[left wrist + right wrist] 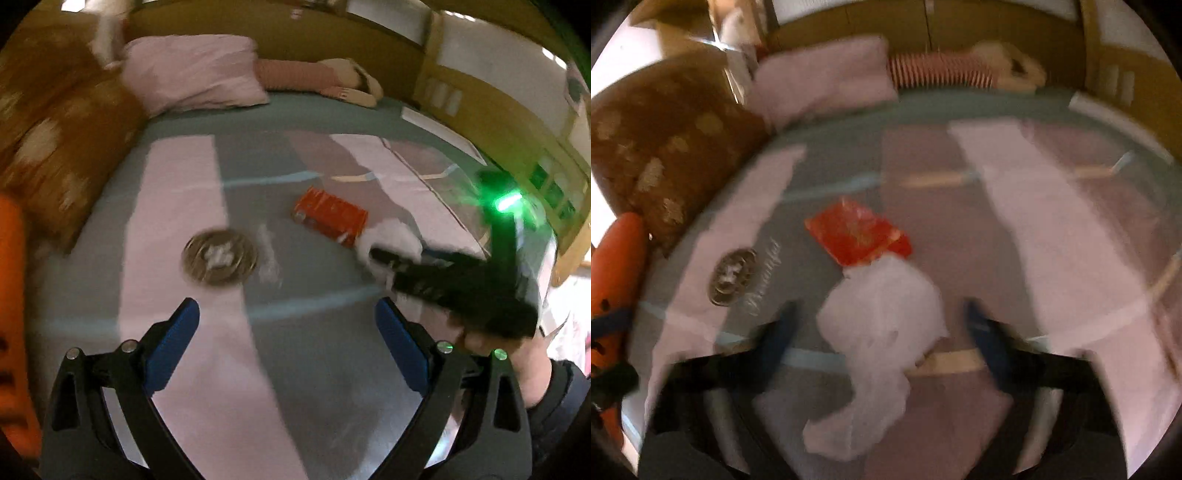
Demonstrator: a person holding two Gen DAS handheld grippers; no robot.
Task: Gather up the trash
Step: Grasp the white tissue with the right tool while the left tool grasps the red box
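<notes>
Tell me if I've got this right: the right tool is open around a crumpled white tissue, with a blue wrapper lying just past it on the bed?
Nearly. The wrapper is red, not blue, as the right wrist view shows. The rest holds: the right tool is open around the crumpled white tissue on the bed.

This is a bedroom in a home. A wide bed (303,110) fills both views, spread with a blanket of pale pink and grey-green stripes (1015,192). At its head lies a soft pink pillow (192,74), and beside that pillow a stuffed toy with a pink-and-white striped body (942,74) (its shape is too blurred to name). Left of the pillow sits a brown cushion with pale blotches (657,147). Behind the bed runs a yellow-brown wooden headboard wall (295,33), with wooden framing and light panels (480,96) to the right of the bed.
</notes>
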